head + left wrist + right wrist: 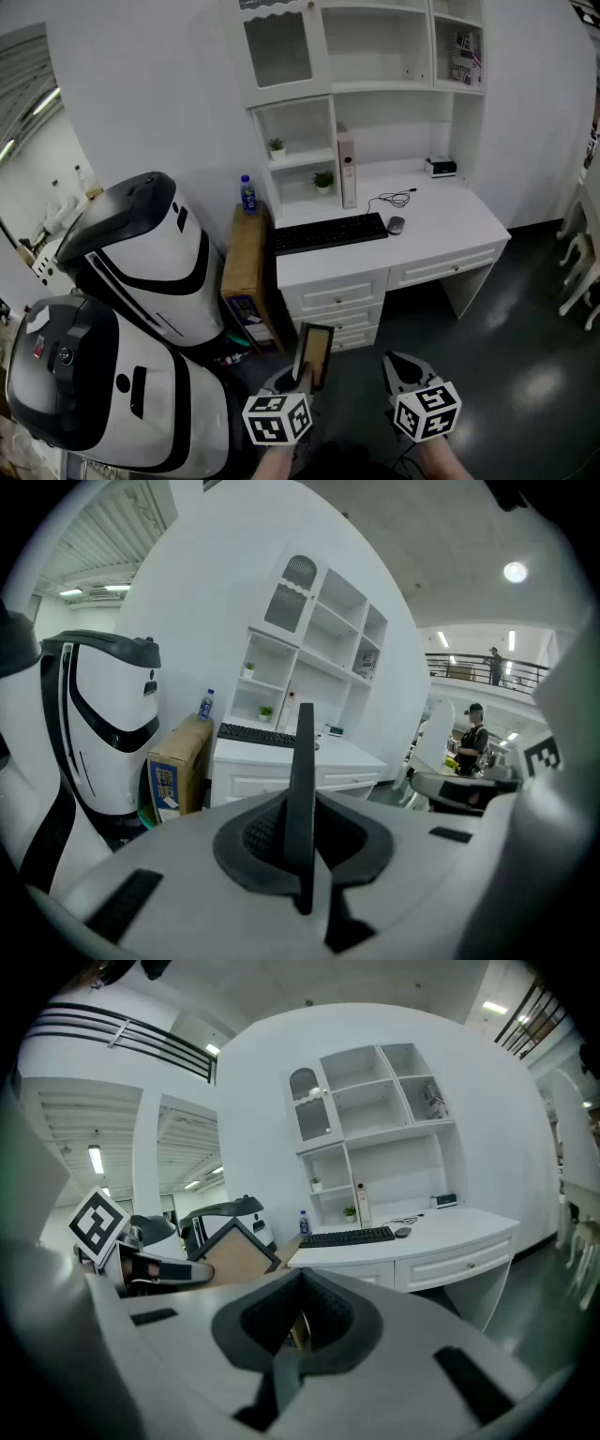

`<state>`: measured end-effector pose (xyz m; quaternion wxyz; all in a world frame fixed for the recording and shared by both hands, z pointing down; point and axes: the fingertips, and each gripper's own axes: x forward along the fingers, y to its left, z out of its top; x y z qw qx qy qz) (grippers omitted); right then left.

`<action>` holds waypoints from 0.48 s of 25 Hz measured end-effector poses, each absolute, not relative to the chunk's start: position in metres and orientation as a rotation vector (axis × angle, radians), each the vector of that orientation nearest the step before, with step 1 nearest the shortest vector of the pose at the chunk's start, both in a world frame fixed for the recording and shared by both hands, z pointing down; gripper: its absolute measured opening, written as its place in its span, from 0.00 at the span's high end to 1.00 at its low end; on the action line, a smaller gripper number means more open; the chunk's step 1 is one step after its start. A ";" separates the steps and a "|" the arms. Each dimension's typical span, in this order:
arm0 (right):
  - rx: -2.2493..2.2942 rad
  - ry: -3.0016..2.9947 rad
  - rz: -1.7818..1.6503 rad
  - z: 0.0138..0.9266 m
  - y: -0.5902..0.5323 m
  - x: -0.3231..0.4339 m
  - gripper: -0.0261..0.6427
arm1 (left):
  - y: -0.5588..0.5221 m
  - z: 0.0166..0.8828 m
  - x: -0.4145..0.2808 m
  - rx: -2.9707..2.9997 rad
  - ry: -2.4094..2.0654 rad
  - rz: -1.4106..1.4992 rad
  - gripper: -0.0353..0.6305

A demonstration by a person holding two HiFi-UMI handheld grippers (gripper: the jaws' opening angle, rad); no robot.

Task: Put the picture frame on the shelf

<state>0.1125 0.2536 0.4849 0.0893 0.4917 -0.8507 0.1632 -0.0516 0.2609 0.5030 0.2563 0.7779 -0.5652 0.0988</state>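
currently the picture frame (315,353) is being held upright in the left gripper (302,377), whose jaws are being pressed narrow onto the frame's lower edge. it is being carried low over the dark floor (487,366), well apart from the white desk (441,220) and the shelf (375,86) above it. the frame is being judged light and stiff, with a dark rim and a tan panel. whether it is glazed cannot be told, so it is being treated as fragile. the thin rim is being judged liable to pivot in a single pinch. a hold on the rim near the middle of one side, not on the panel, is being advised. the right gripper (401,367) is being held just beside it, jaws together and nothing between them. as to writing, blue print is being noted on the cardboard box (246,272) beside the desk, but it is too small to be read. the label of the blue bottle (247,194) is likewise illegible.
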 end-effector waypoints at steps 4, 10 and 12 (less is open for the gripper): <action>1.442 -2.533 0.488 0.488 0.256 0.111 0.96 | 0.264 0.504 -0.050 2.104 -1.536 0.267 0.89; 1.432 -2.545 0.496 0.489 0.255 0.108 0.96 | 0.262 0.504 -0.046 2.122 -1.537 0.291 0.89; 1.417 -2.552 0.504 0.491 0.255 0.107 0.96 | 0.260 0.505 -0.044 2.126 -1.534 0.299 0.89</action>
